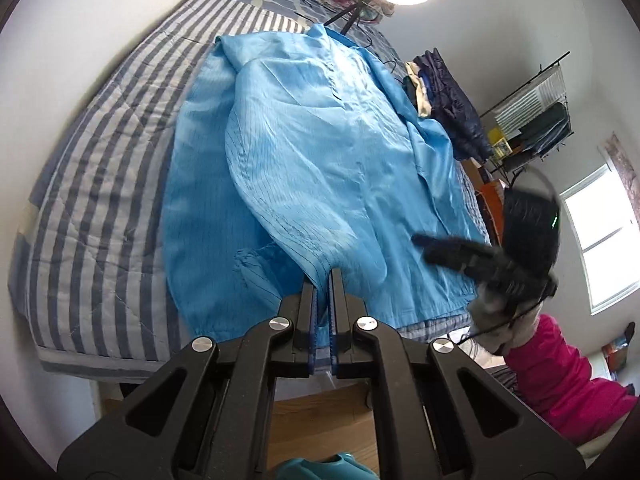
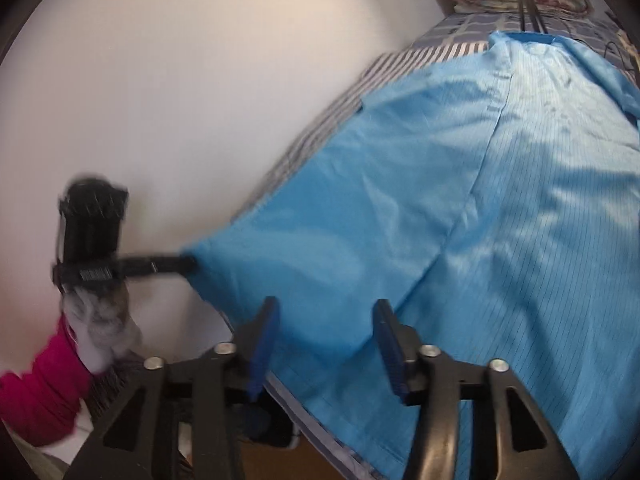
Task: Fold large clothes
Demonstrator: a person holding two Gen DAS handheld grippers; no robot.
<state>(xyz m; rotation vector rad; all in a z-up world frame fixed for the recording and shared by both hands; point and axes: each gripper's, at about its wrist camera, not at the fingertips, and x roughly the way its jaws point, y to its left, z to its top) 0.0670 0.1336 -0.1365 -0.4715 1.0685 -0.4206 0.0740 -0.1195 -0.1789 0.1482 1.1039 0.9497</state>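
Clamped on the hem at lower centre, the left gripper [image 1: 323, 276] lifts a wrinkled, pinstriped blue coat [image 1: 320, 160] off the striped quilt [image 1: 100, 184], while the right gripper [image 2: 326, 312] gapes empty above it.

Black two-finger tools, held by gloved hands in magenta sleeves

The left tool [image 1: 323, 276] has black angular linkage arms with cut-out slots, four round silver screw heads across the pivots, and fingers [image 1: 307, 304] lined with blue ribbed pads. The right tool [image 2: 326, 322] is built the same: black arms, silver screws, blue pads [image 2: 264, 344] on black fingers. Seen from across, each tool carries a boxy black ribbed housing on top; one shows a small green light, with a thin dark cable looping by. The person's hand [image 2: 98, 320] wears a pale grey-white glove below a bright magenta sleeve [image 1: 560, 376].
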